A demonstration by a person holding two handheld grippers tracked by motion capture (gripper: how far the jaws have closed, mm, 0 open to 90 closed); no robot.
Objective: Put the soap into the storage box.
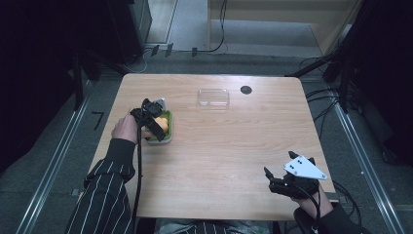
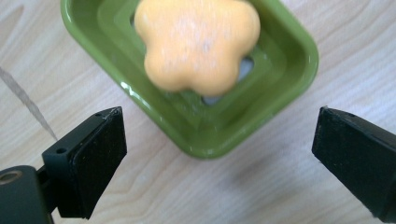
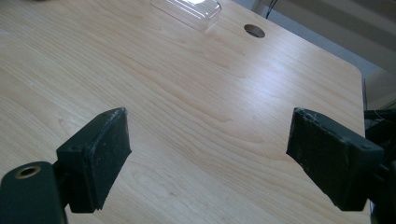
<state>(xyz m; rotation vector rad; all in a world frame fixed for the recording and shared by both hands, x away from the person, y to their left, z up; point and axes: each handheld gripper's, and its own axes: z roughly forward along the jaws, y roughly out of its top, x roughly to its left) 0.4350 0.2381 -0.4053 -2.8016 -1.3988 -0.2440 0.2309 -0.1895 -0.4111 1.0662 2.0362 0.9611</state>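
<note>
An orange flower-shaped soap (image 2: pixel 198 44) lies in a green soap dish (image 2: pixel 280 93) on the wooden table. In the high view the dish (image 1: pixel 165 139) sits at the table's left side with the orange soap (image 1: pixel 164 126) inside. My left gripper (image 2: pixel 219 154) hangs just above the dish's near rim, open, jaws wide apart, nothing between them. The same left gripper (image 1: pixel 155 122) appears from above over the dish. My right gripper (image 3: pixel 210 163) is open over bare wood near the front right corner (image 1: pixel 276 181), holding nothing.
A clear plastic lid or tray (image 1: pixel 213 97) lies at the back middle of the table, also visible far off (image 3: pixel 189 7). A round cable hole (image 1: pixel 246 89) sits beside it. The table's front edge is close to my right hand.
</note>
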